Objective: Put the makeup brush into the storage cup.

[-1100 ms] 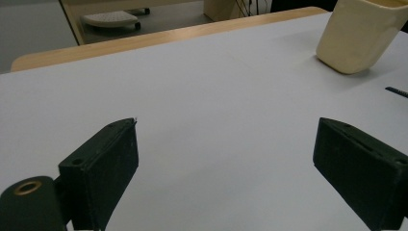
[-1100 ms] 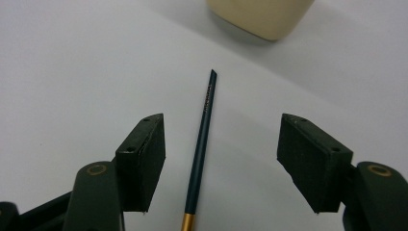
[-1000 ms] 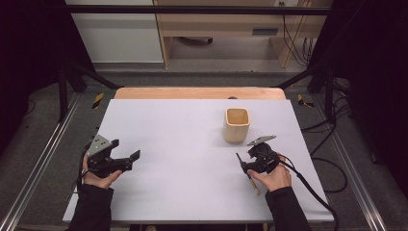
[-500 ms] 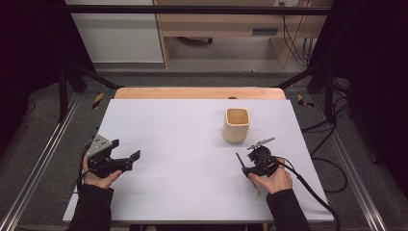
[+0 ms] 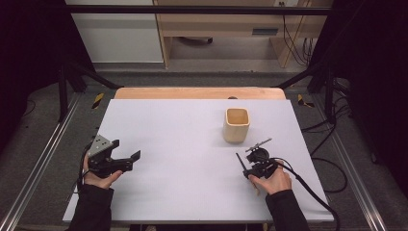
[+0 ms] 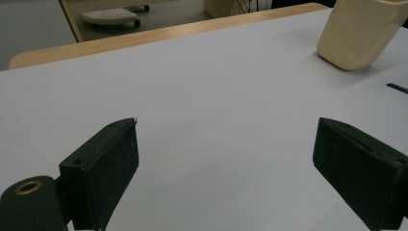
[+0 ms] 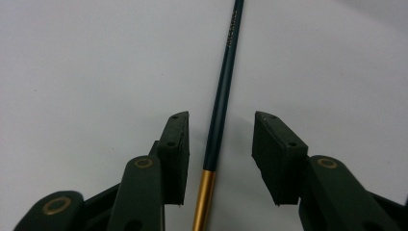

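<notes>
1. Right gripper (image 7: pixel 219 137) straddling pencil (image 7: pixel 222 91), jaws to either side of shaft; have just been closing, pads not yet pressing, gaps visible both sides, narrower on its left. Not gripped yet.
2. Pencil: dark green shaft, gold ferrule toward camera end, flat on table (image 5: pixel 183 139). Landmark: cup (image 5: pixel 236 124). Pencil lies on near side of cup, slightly right of it, apart from it.
3. Key relation: long axis of pencil runs straight ahead between jaws, along gripper's own line of sight, so jaws close across shaft. Slightly off centre toward left pad; that pad judged likely to touch first and nudge shaft sideways before opposite pad meets it.
4. Right hand (image 5: pixel 269 180) on the pencil; left gripper (image 5: pixel 132 156) far to left of cup, well apart from pencil. Grasp falls to right hand.
5. Left gripper spread wide, nothing between jaws, bare table beyond.
6. High view: places both grippers relative to cup, shows right gripper (image 5: pixel 248 166) low over table near cup; pencil too thin to pick out with confidence.
7. Right gripper view: gives shaft, ferrule, pad gaps; cup out of frame.
8. Left gripper view: cup (image 6: pixel 361 31) at upper right, cream, upright; dark sliver at right edge, identity unclear.
</notes>
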